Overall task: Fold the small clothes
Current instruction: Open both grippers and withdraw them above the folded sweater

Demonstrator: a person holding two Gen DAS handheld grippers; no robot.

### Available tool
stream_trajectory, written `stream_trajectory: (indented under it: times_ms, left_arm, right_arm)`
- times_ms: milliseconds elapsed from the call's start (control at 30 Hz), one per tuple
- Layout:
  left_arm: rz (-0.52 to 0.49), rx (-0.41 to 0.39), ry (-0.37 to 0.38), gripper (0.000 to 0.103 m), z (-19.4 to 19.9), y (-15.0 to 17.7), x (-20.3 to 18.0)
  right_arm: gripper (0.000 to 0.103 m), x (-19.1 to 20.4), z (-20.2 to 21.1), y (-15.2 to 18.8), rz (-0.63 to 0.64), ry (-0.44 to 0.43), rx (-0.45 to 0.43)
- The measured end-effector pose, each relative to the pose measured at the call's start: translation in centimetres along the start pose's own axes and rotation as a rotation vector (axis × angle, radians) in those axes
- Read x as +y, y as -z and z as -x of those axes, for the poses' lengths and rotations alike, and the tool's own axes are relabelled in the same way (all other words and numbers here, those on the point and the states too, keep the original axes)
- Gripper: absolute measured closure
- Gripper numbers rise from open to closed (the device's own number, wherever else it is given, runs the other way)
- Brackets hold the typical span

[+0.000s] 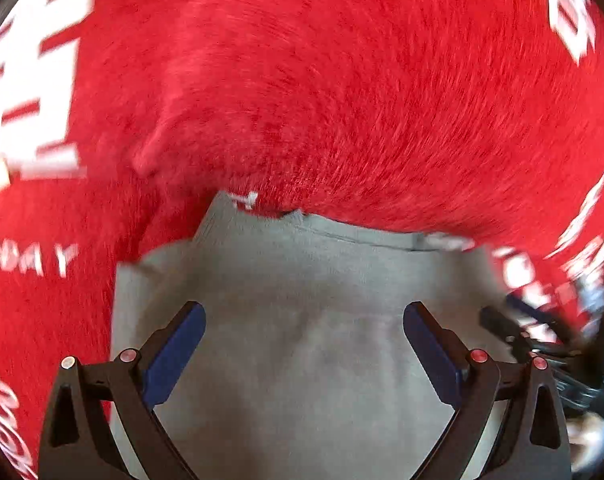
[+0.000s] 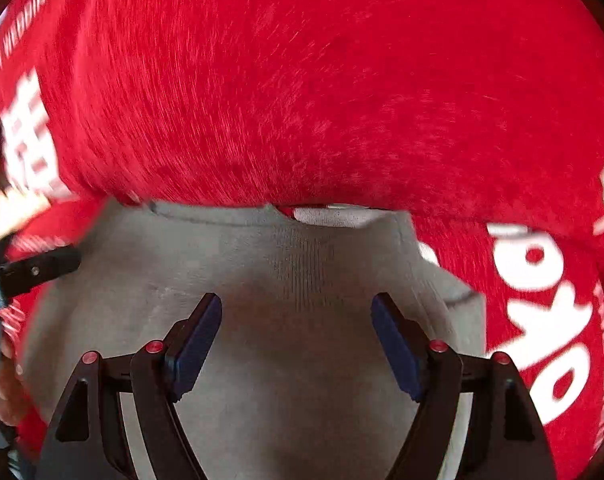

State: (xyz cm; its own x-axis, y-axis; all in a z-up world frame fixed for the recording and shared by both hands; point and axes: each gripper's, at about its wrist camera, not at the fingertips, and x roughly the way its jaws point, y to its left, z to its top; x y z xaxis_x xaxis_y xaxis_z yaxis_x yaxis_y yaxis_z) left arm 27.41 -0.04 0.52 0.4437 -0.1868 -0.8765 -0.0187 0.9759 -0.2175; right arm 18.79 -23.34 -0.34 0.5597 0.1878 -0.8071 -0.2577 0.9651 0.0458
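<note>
Red cloth [image 1: 341, 80] with white lettering, blurred, under grey garment [image 1: 302, 300]; both grippers' jaws wide, empty.

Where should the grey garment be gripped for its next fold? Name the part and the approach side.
Probably the far hem of the grey garment, near its two corners where it meets the red cloth. It lies flat, so only edges give the pads purchase. Come from above, slightly tilted; the left gripper and right gripper are open above it.
</note>
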Motion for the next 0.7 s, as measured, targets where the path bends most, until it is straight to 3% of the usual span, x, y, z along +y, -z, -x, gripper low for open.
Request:
stream_trajectory:
  times_ms: [67, 167, 233, 267, 300, 367, 400, 467, 633, 700]
  left_arm:
    - [-0.010, 0.004, -0.065, 0.004, -1.5, -0.3, 0.7]
    - [0.083, 0.038, -0.170, 0.004, -3.8, -0.2, 4.7]
    - [0.184, 0.091, -0.135, 0.004, -4.9, 0.5, 8.3]
    - [0.241, 0.095, -0.074, 0.004, -4.8, 0.8, 9.9]
    - [0.286, 0.078, -0.080, 0.004, -4.1, 0.9, 11.0]
    - [0.331, 0.060, -0.102, 0.004, -2.7, 1.1, 12.4]
    - [0.339, 0.042, -0.098, 0.004, -1.7, 1.3, 12.7]
    - [0.335, -0.010, -0.108, 0.004, 0.5, 1.9, 12.6]
    - [0.136, -0.058, -0.092, 0.004, 3.3, 3.1, 5.5]
    - [0.035, -0.050, -0.065, 0.004, 2.7, 3.5, 2.4]
  right_arm:
    - [0.023, -0.4, -1.8, -0.2, 0.022, 0.064, 0.039]
    - [0.023, -4.5, -3.4, 0.3, -0.047, 0.112, 0.067]
    - [0.023, -8.6, -3.2, 1.2, -0.185, 0.030, 0.049]
    - [0.024, -9.7, -2.8, 1.4, -0.231, -0.012, 0.030]
    - [0.024, -10.6, -2.3, 1.5, -0.265, -0.026, 0.021]
    - [0.023, -10.6, -1.3, 1.6, -0.268, 0.022, 0.025]
    - [0.023, -10.1, -0.2, 1.8, -0.261, 0.103, 0.016]
    - [0.022, -8.7, 1.7, 2.4, -0.244, 0.192, -0.021]
    - [0.022, -3.2, 3.2, 3.6, -0.212, 0.105, -0.053]
    - [0.022, -0.3, 2.5, 3.0, -0.123, 0.108, -0.058]
